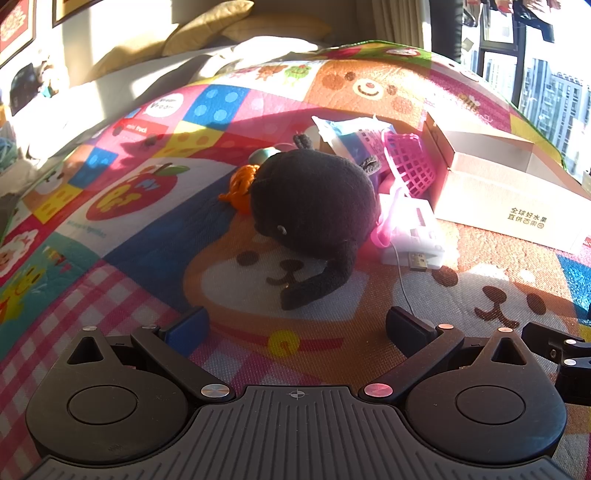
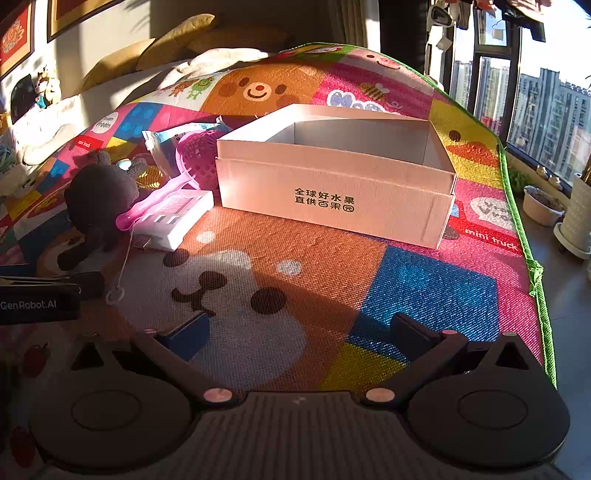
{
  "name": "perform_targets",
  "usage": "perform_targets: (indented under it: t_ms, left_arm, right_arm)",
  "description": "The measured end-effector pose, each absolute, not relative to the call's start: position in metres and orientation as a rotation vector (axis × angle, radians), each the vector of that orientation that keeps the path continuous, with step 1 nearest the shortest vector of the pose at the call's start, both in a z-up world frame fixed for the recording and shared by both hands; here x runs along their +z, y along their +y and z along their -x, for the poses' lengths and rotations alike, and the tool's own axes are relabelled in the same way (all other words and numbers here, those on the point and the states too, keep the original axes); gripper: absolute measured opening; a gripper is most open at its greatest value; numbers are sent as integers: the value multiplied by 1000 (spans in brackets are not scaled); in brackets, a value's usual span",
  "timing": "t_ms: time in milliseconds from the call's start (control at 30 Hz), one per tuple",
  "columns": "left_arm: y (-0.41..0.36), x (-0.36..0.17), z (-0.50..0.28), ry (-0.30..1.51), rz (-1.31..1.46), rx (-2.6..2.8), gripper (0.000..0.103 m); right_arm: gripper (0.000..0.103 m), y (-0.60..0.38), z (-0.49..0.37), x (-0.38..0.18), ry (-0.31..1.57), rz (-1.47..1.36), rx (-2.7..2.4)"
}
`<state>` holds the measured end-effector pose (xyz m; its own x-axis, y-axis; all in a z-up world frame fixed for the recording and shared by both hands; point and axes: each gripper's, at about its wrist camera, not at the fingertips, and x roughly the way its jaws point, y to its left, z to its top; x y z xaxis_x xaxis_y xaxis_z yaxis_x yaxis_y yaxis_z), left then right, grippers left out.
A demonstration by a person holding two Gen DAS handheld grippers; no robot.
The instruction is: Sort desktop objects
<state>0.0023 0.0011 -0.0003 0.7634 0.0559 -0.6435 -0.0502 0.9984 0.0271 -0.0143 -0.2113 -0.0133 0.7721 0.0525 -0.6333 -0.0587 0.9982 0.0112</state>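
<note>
A black plush toy (image 1: 314,206) lies on the colourful play mat (image 1: 147,266), straight ahead of my open, empty left gripper (image 1: 297,325). Beside it lie an orange toy (image 1: 242,184), a pink mesh scoop (image 1: 406,162), a white charger box (image 1: 417,229) with a thin cable, and a blue-white packet (image 1: 354,136). An open white cardboard box (image 2: 336,188) stands ahead of my open, empty right gripper (image 2: 297,332). The plush (image 2: 99,199), scoop (image 2: 195,158) and charger (image 2: 173,218) show at the left of the right wrist view.
The left gripper body (image 2: 40,295) shows at the right wrist view's left edge. The mat's green edge (image 2: 532,258) runs along the right, with plant pots (image 2: 543,205) and a window beyond. Cushions (image 1: 210,29) and a sofa lie behind.
</note>
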Motion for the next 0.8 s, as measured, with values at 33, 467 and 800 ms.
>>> perform_targets:
  t_ms: [33, 467, 800]
  left_arm:
    - [1, 0, -2, 700, -6, 57, 103]
    - [1, 0, -2, 700, -2, 53, 103]
    - [3, -1, -3, 700, 4, 43, 103]
  right_arm:
    - [103, -211, 14, -13, 686, 9, 60]
    - [103, -211, 15, -13, 686, 9, 60]
    - [103, -211, 15, -13, 686, 9, 60]
